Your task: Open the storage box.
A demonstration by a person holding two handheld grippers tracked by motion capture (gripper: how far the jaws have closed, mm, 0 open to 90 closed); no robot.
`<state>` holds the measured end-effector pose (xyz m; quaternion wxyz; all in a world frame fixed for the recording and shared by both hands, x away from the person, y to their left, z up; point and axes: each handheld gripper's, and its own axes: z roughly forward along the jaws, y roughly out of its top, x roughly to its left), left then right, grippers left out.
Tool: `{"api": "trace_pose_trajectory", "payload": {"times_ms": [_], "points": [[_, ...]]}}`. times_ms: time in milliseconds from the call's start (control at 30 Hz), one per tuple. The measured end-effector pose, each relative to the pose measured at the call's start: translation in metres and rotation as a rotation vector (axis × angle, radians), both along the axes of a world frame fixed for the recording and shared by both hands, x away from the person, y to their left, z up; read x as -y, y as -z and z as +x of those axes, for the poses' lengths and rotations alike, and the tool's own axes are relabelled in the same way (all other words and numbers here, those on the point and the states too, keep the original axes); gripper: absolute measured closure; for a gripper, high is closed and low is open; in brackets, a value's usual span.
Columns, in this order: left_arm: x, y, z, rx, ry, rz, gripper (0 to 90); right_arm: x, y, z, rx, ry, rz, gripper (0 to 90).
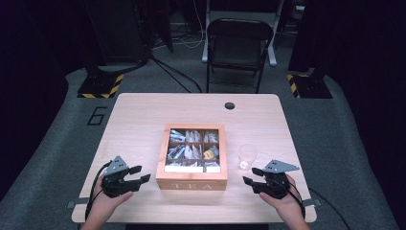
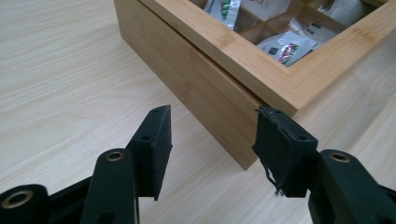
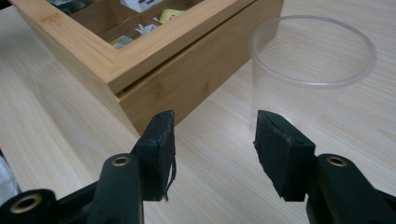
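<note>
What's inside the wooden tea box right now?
The tea box holds wrapped tea bags in a grid of compartments, one yellow. What lies beneath them is covered.

A closed wooden tea box [image 1: 192, 178], glass lid showing sachets in compartments, sits mid-table. A clear empty cup [image 1: 247, 157] stands upright at its three o'clock.

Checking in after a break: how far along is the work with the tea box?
Barely begun. The tea box sits shut, its windowed lid down over the sachets. Both the left gripper and the right gripper flank it, open, holding nothing. The clear cup stands empty. Opening the box remains.
</note>
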<state>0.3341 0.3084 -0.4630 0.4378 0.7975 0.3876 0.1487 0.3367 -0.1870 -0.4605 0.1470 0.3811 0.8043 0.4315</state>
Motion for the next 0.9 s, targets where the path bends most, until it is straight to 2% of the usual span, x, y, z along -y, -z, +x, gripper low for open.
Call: {"api": "trace_pose_trajectory", "payload": {"times_ms": [133, 167, 267, 467, 600, 733, 767, 900], "points": [[0.003, 0.001, -0.005, 0.021, 0.015, 0.001, 48.0, -0.009, 0.0, -0.002, 0.011, -0.037, -0.005, 48.8], [0.003, 0.001, -0.007, 0.011, 0.023, 0.003, 48.5, -0.014, 0.0, -0.003, 0.01, -0.053, -0.011, 49.3], [0.005, 0.002, -0.009, 0.015, 0.027, -0.002, 49.0, -0.02, 0.0, -0.004, 0.014, -0.068, -0.013, 49.7], [0.009, 0.007, -0.011, 0.028, 0.032, -0.016, 51.5, -0.031, 0.001, -0.005, 0.012, -0.105, 0.011, 54.7], [0.013, 0.009, -0.013, 0.022, 0.049, 0.009, 54.1, -0.037, 0.005, -0.006, 0.015, -0.134, 0.02, 59.0], [0.016, 0.011, -0.014, 0.013, 0.063, 0.004, 54.7, -0.04, 0.007, -0.008, 0.003, -0.139, 0.022, 59.6], [0.017, 0.012, -0.014, 0.034, 0.057, 0.006, 54.7, -0.041, 0.007, -0.008, 0.004, -0.141, 0.022, 59.6], [0.019, 0.012, -0.014, 0.03, 0.085, 0.015, 55.2, -0.045, 0.01, -0.008, 0.013, -0.158, 0.018, 60.0]]}}
